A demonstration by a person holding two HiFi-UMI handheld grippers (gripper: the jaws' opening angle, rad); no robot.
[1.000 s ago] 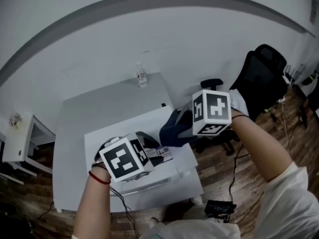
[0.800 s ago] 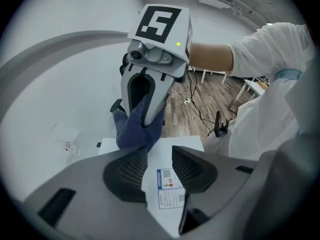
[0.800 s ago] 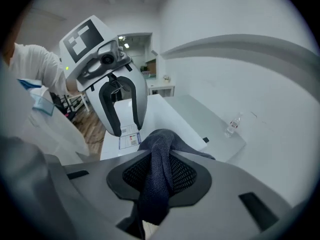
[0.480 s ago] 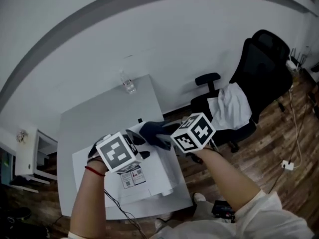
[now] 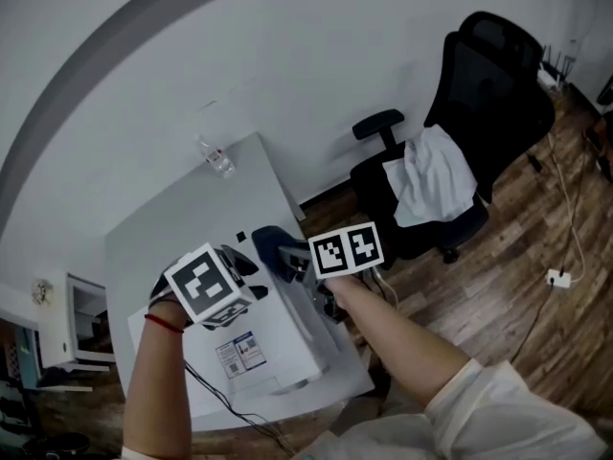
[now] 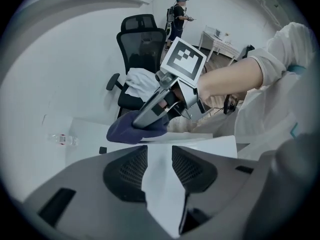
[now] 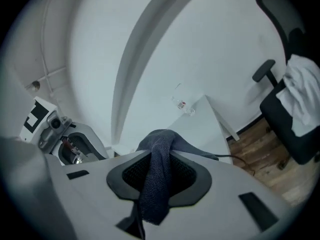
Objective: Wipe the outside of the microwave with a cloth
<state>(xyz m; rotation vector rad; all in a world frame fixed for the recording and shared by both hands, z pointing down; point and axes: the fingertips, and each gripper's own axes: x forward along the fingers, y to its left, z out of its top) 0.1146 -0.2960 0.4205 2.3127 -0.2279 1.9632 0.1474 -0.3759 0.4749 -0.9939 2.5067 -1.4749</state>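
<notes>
Cloth (image 5: pixel 272 244) sits pinched in the right gripper (image 7: pixel 159 176), whose jaws stand narrow and clamp a fold of it. The rest bunches ahead of the tips, at the 1 o'clock top corner of the microwave (image 5: pixel 287 338) in the head view. The left gripper (image 6: pixel 156 166) points down over the top, at 9 o'clock from the cloth, jaws moderately apart with only white casing showing between them; whether it touches I cannot tell. The step in hand looks like starting a wipe along the top and right side. To do it well, I judge the right should lay the wad flat on the panel, press lightly and sweep in overlapping strokes toward 6 o'clock, without hard jaw tips scraping the casing. The left could bear down to stop the microwave sliding on the table (image 5: pixel 163 223). A loose grip might shed the cloth mid-stroke.
</notes>
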